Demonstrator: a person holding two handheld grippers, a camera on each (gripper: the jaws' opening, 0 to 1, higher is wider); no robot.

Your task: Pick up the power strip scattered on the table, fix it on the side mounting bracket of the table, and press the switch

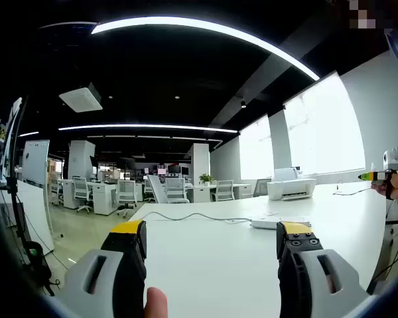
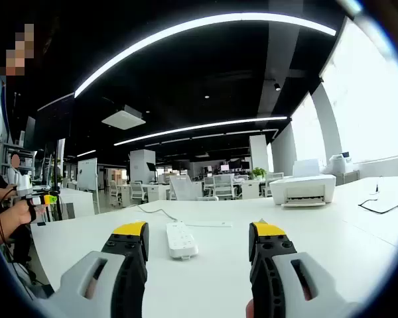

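Level over the white table (image 2: 331, 245), my right gripper (image 2: 199, 242) hangs with jaws spread wide, nothing between them; the power strip (image 2: 181, 240) lies flat on the tabletop just ahead, in the gap between the tips. My left gripper (image 1: 212, 242) hangs likewise released, empty, with the strip (image 1: 278, 222) ahead near its right jaw and the white cord (image 1: 186, 216) trailing leftward. Beyond, a white printer (image 2: 303, 189) sits on the table. Open office, desks, chairs, bright windows.

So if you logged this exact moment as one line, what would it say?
phase: approach | power strip: flat on white table, cord trailing away | left gripper: open, empty | right gripper: open, strip lying ahead between jaws, untouched
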